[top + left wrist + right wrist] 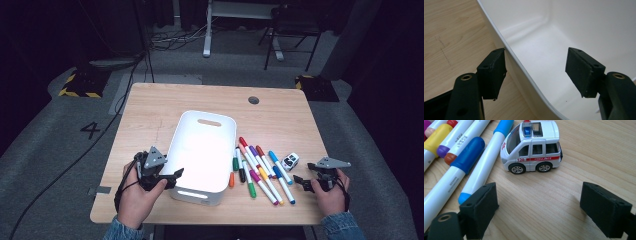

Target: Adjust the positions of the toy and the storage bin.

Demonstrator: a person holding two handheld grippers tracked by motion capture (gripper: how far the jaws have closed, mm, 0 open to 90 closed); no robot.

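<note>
While the white bin (202, 150) sits mid-table, my left gripper (536, 65) straddles its near left rim, jaws spread, not pinching. My right gripper (539, 195), spread too, faces the toy ambulance (532, 147) right of the markers (461, 162). Next, I think, I should grab it.

White plastic bin (204, 155), rectangular w/ rounded corners, slot handles at both short ends, upright, open top, inside bare. Sits mid-table, long axis front-to-back, near end close to front edge. Colored markers (260, 170) lie just beside its right side, w/ caps on.
</note>
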